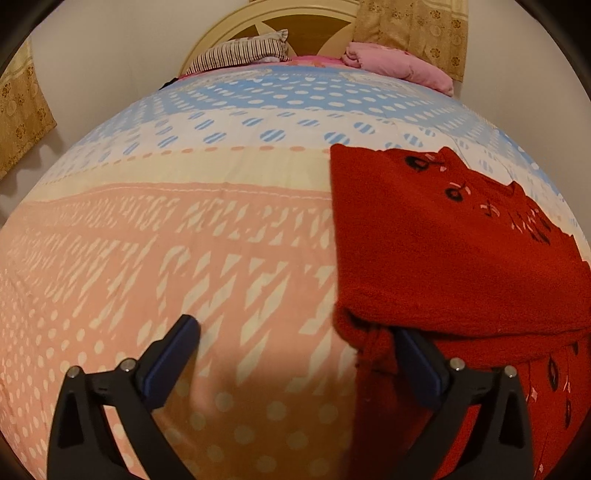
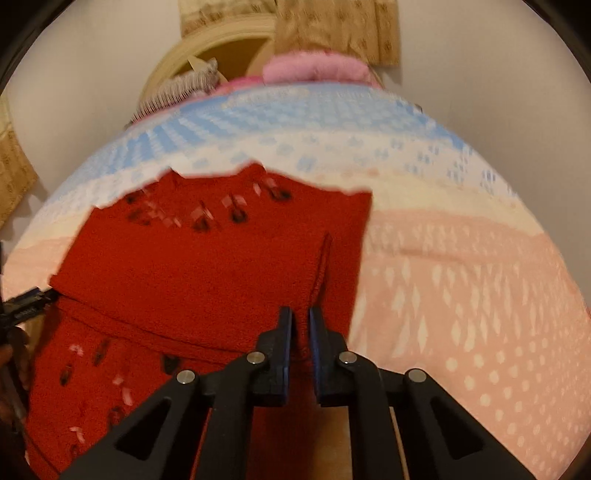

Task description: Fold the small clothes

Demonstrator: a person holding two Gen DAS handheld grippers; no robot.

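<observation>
A red knitted garment (image 1: 443,240) with small black and pink motifs lies folded on the bed, at the right of the left wrist view and centre-left of the right wrist view (image 2: 207,258). My left gripper (image 1: 295,328) stands wide open at the garment's near left corner. Its right finger (image 1: 417,362) sits against the folded edge and its left finger (image 1: 173,354) is over bare bedspread. My right gripper (image 2: 301,317) is shut on a raised pinch of the red fabric near the garment's right edge. A dark finger of the left gripper (image 2: 33,299) shows at that view's left border.
The bedspread (image 1: 184,240) is pink, cream and blue with dots. At the head of the bed lie a striped pillow (image 1: 240,51) and a pink blanket (image 1: 399,62), below a cream headboard (image 1: 229,26). Patterned curtains (image 1: 22,107) hang on the walls.
</observation>
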